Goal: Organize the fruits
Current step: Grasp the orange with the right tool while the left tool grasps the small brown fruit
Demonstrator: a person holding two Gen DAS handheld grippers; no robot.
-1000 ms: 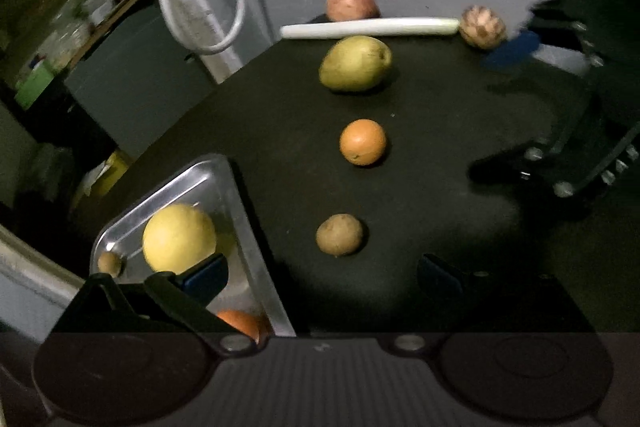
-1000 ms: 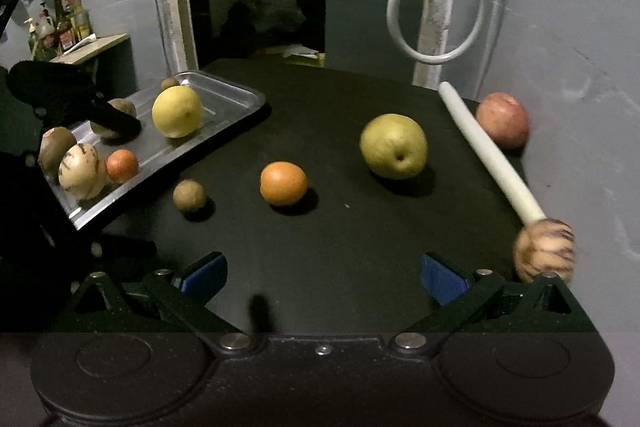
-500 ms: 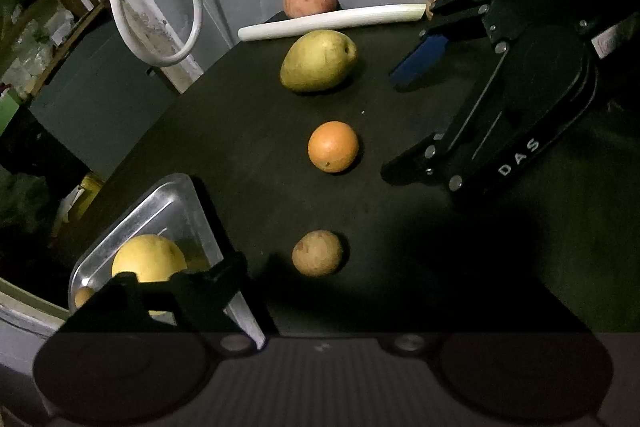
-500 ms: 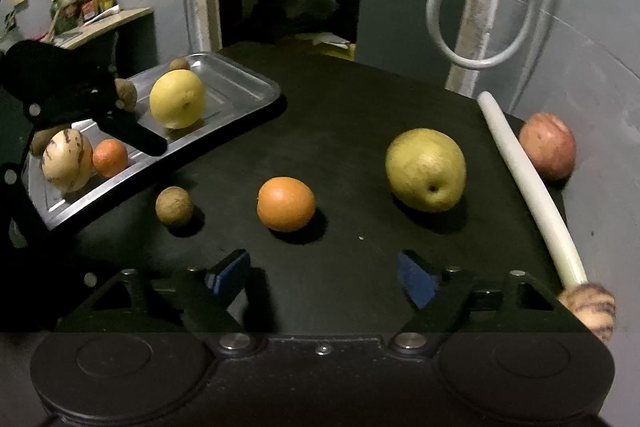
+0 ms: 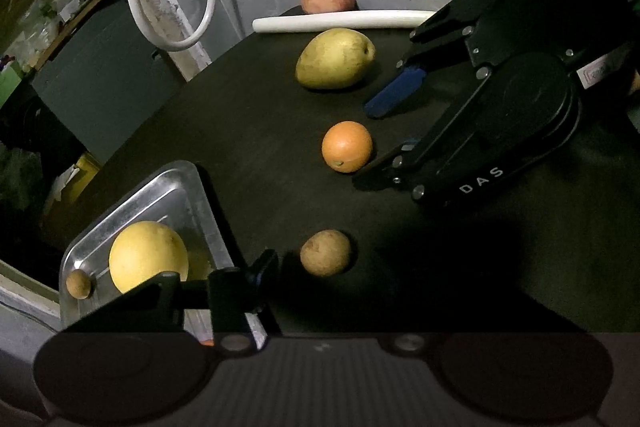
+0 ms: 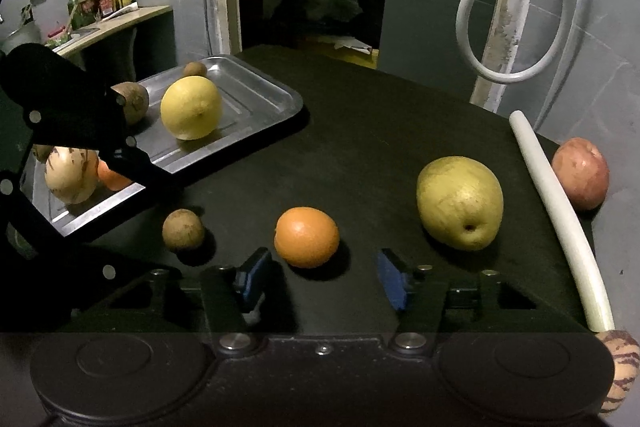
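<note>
With our right gripper (image 6: 320, 281) fingers closing but still parted, empty, short of the orange (image 6: 307, 237), we risk nudging it rolling toward the surface (image 6: 380, 147) edge.

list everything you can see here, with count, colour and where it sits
tray: 1, silver, table's left
yellow citrus: 1, in tray
striped melon: 1, cream, in tray
small orange: 1, in tray
brown fruits: 2, in tray
brown fruit: 1, on table
orange: 1, table middle
pear: 1, yellow-green
white stalk: 1, by wall
red apple: 1, behind stalk
left claw: black, over tray, empty, just been closing
right claw: blue pads, near orange, empty, just been closing
</note>
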